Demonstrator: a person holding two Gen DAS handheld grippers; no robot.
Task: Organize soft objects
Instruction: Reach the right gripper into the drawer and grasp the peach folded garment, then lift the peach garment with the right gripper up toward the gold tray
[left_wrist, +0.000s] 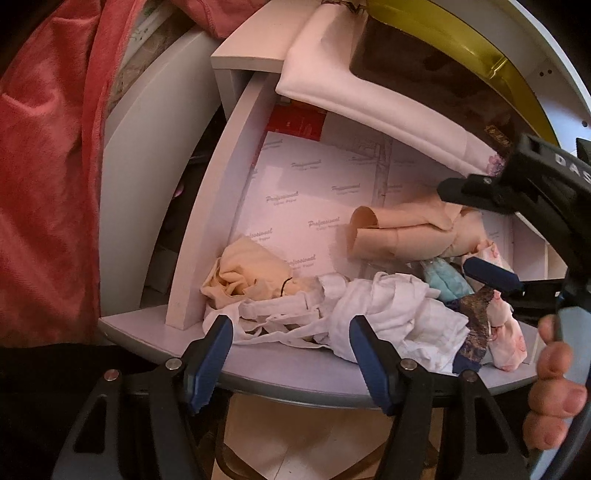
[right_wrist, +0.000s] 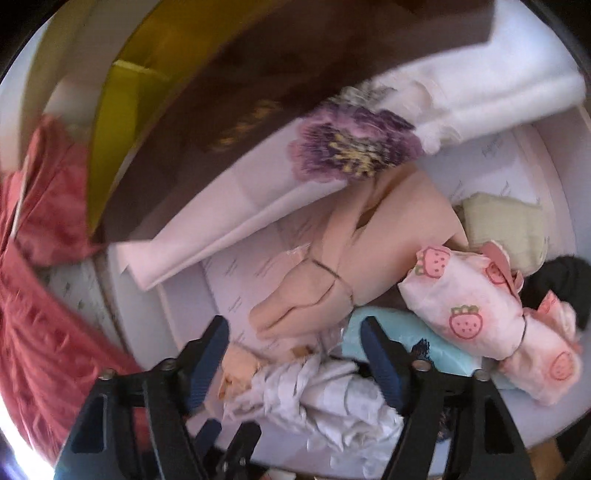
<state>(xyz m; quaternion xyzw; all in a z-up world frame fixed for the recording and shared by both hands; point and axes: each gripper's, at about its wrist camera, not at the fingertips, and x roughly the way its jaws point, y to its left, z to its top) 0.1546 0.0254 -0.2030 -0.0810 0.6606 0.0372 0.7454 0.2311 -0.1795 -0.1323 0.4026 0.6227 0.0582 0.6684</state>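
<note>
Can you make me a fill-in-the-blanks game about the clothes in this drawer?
1. The pink rolled bundle is printed with little ____.
2. The folded white cloth hanging over the drawer's edge shows a big ____ flower.
3. Both jaws of the left gripper stand ____, above the crumpled white garment.
4. The drawer is lined with printed ____.

Missing words: strawberries; purple; open; paper

White drawer (left_wrist: 192, 236) pulled open, lined with printed paper (left_wrist: 306, 206). Red box (left_wrist: 295, 123) tucked in drawer corner at 12 o'clock of liner. Yellow-gold rim (left_wrist: 461, 40) at 1 o'clock, curving past dark brown surface (right_wrist: 229, 85).
</note>
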